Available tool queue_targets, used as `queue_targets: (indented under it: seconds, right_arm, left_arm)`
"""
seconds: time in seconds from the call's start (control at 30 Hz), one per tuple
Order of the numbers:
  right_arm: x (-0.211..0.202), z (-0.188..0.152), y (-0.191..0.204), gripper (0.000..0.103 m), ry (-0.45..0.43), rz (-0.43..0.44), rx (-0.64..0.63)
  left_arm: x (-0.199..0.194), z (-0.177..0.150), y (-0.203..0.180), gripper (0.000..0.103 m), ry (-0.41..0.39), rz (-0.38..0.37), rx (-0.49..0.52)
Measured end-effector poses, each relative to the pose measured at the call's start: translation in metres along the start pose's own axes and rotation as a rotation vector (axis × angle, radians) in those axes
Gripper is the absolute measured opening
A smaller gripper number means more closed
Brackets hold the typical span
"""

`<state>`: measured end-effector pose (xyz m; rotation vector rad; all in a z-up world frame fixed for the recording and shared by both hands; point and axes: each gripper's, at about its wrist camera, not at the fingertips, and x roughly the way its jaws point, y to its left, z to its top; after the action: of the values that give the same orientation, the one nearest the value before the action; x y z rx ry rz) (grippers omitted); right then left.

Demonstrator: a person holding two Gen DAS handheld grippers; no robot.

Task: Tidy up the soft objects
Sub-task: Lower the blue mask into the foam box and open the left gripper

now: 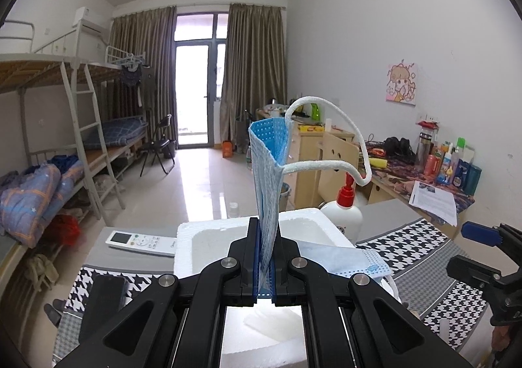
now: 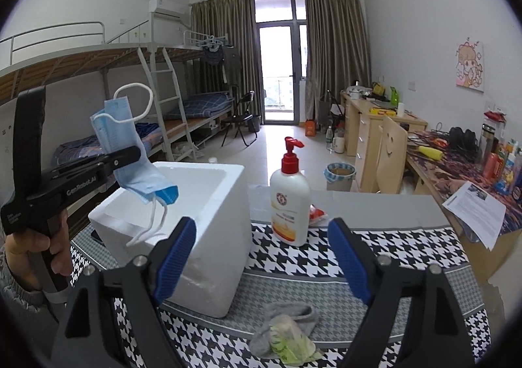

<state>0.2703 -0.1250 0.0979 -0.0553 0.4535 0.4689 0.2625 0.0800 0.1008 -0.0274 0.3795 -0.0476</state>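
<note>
Step in hand: carry face mask to foam box. My left gripper pinches mask mid-length; mask hangs above box rim, ear loops dangling. My right gripper spread wide, nothing between pads. Next move, by my judgement: hold left gripper over box opening, part jaws, let mask drop clear of rim. Grey sock with green-printed bag lies on houndstooth cloth below right gripper, likely next. Pump bottle stands just beside box; loops may snag on rim.
</note>
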Motion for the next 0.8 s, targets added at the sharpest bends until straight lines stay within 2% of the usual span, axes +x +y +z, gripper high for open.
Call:
queue_targets:
  seconds: [0.2, 0.23, 0.27, 0.33, 0.37, 0.4, 0.47, 0.57, 0.8]
  right_arm:
    - [0.0, -0.003, -0.005, 0.086, 0.004, 0.0, 0.013]
    - [0.0, -0.003, -0.006, 0.086, 0.005, 0.0, 0.015]
    - [0.0, -0.003, -0.006, 0.086, 0.005, -0.002, 0.017]
    - [-0.003, -0.002, -0.001, 0.086, 0.003, -0.002, 0.016]
    - [-0.004, -0.002, -0.001, 0.086, 0.002, -0.003, 0.015]
    - [-0.005, -0.003, -0.002, 0.086, 0.001, -0.005, 0.015]
    - [-0.006, -0.003, -0.002, 0.086, 0.001, -0.006, 0.015]
    - [-0.007, -0.004, -0.002, 0.086, -0.001, -0.008, 0.018]
    - [-0.018, -0.006, 0.005, 0.086, -0.015, 0.003, 0.015]
  left_arm:
    - [0.009, 0.001, 0.0, 0.005, 0.019, 0.039, 0.002]
    - [0.011, 0.002, 0.0, 0.006, 0.021, 0.051, 0.005]
    - [0.012, 0.002, -0.001, 0.013, 0.025, 0.062, 0.009]
    - [0.013, 0.002, -0.001, 0.041, 0.023, 0.081, 0.013]
    - [0.011, 0.002, -0.001, 0.069, 0.015, 0.094, 0.01]
    - [0.009, 0.002, 0.0, 0.086, -0.002, 0.109, 0.005]
    - [0.002, 0.003, 0.002, 0.095, -0.034, 0.134, -0.005]
    - [-0.003, 0.003, 0.003, 0.102, -0.049, 0.141, -0.006]
    - [-0.024, 0.001, -0.002, 0.102, -0.064, 0.138, 0.015]
